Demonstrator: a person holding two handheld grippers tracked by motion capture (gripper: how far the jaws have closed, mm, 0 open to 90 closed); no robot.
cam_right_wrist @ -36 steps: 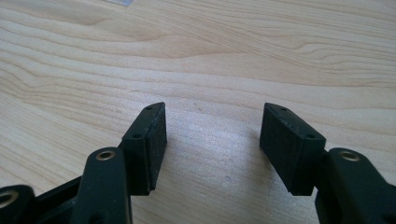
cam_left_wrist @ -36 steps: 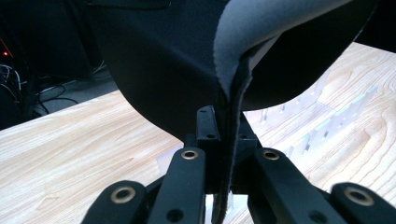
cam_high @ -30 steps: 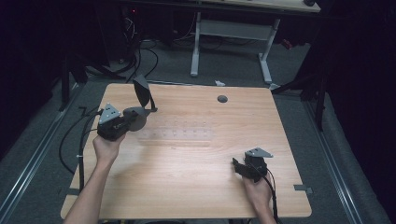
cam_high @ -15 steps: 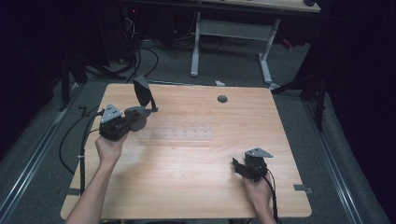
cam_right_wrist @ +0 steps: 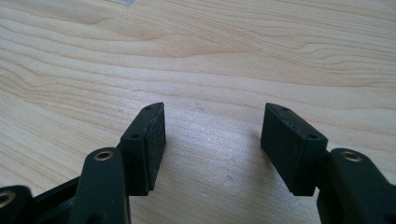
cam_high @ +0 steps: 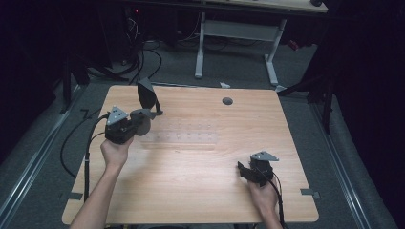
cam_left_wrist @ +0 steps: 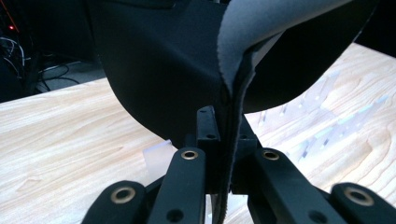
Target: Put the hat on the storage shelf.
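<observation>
The left gripper (cam_high: 143,117) hangs above the far left part of the wooden desk (cam_high: 191,191), its jaws pressed together on the edge of a thin black pad (cam_high: 147,94) with a grey inner face, seemingly a foam or fabric sheet. Pinched at one rim, the pad (cam_left_wrist: 187,65) stands up off the desk and curls over above the jaws, which suggests it is being carried rather than slid. Just to its right on the desk lies a clear plastic piece (cam_high: 184,136) with rows of small marks, perhaps where the pad belongs. The right gripper (cam_high: 244,171) rests low at the near right of the desk, well apart from the pad, its jaws spread with nothing between them, apparently waiting its turn.
</observation>
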